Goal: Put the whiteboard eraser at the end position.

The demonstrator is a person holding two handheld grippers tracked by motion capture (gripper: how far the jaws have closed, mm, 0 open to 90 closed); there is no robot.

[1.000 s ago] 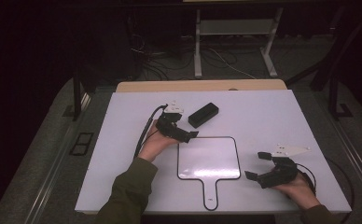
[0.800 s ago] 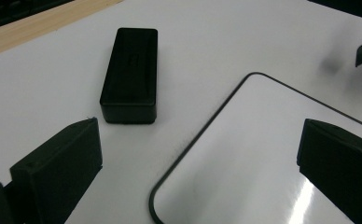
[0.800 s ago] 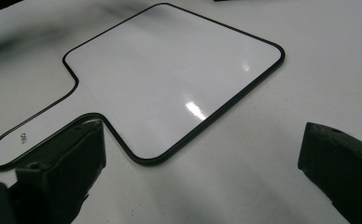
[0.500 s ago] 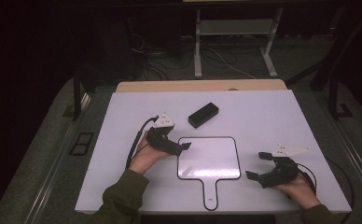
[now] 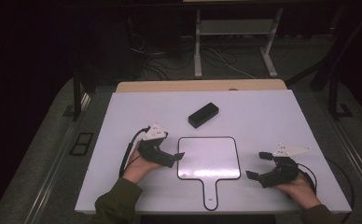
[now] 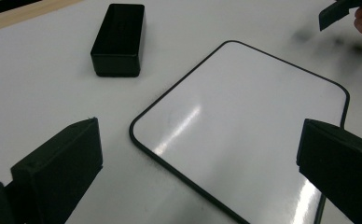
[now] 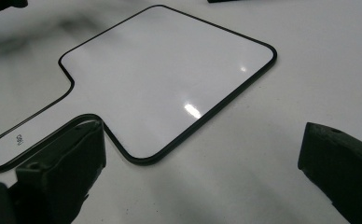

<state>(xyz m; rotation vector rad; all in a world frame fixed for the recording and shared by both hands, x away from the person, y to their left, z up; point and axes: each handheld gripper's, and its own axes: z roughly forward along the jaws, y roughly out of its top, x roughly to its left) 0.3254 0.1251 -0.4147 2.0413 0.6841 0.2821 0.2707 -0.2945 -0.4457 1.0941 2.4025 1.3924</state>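
A paddle-shaped whiteboard with a thin black rim lies flat on the white table, its handle toward the person. A black rectangular block rests just beyond its far left corner. My left gripper is open at the board's left edge, its jaws straddling the board's corner, with the block ahead. My right gripper is open to the right of the board. In the right gripper view its left jaw sits by the handle of the whiteboard. Neither gripper holds anything.
A wooden strip borders the table's far edge. Beyond it are a dark floor, cables and the legs of a stand. A jaw of the right gripper shows at the top right of the left gripper view.
My left gripper has drawn back from beside the black block toward the person, ending at the whiteboard's left edge. The block, the board and the right gripper have stayed put.
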